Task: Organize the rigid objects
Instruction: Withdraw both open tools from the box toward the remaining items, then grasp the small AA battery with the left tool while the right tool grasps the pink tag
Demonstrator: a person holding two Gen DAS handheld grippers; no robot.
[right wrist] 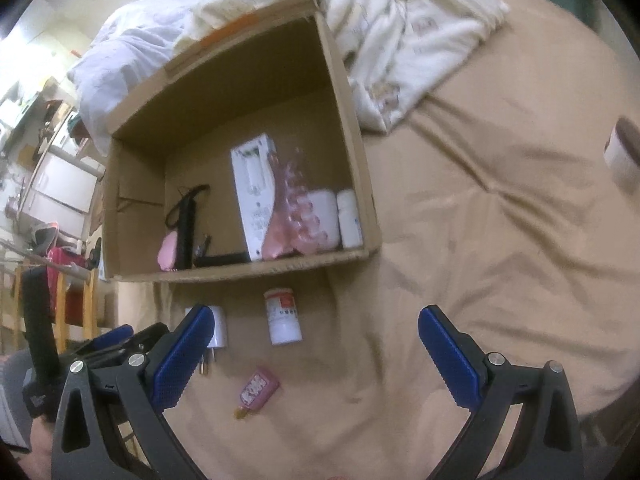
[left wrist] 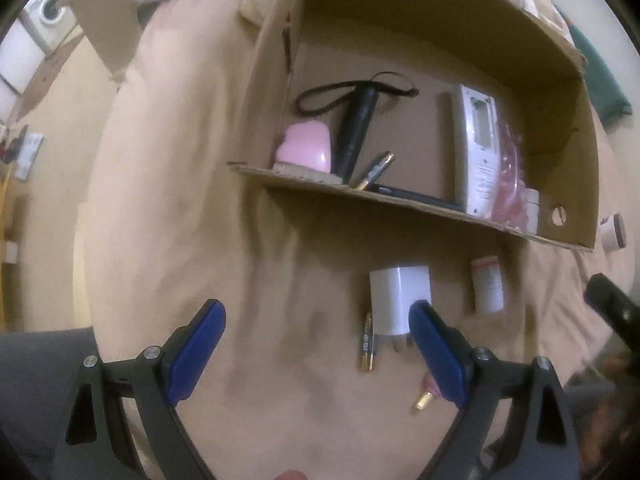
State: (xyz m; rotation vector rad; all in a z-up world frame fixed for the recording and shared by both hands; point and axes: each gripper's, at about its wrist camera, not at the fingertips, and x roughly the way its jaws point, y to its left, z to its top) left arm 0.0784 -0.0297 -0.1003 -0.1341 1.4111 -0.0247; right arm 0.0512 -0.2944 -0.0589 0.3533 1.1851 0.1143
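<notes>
A cardboard box (left wrist: pixel 440 208) (right wrist: pixel 248 270) stands on a tan bedsheet. In it lie a pink case (left wrist: pixel 306 148), a black flashlight (left wrist: pixel 356 128), a battery (left wrist: pixel 376 170), a white remote (left wrist: pixel 480 152) (right wrist: pixel 256 196), a pink bubbly bag (right wrist: pixel 294 212) and a white bottle (right wrist: pixel 349 220). In front of it lie a white charger (left wrist: pixel 398 300) (right wrist: pixel 218 326), a battery (left wrist: pixel 368 344), a white bottle with red label (left wrist: pixel 488 284) (right wrist: pixel 283 316) and a small pink tube (right wrist: pixel 258 390) (left wrist: pixel 426 398). My left gripper (left wrist: pixel 316 340) is open above the sheet, its right finger beside the charger. My right gripper (right wrist: pixel 316 348) is open and empty.
A cream blanket (right wrist: pixel 400 40) is bunched behind the box. A small jar with a dark lid (right wrist: pixel 622 156) (left wrist: pixel 614 232) lies on the sheet to the right. Furniture and a washing machine (left wrist: pixel 48 16) stand far left. The left gripper shows at the right wrist view's lower left (right wrist: pixel 116 338).
</notes>
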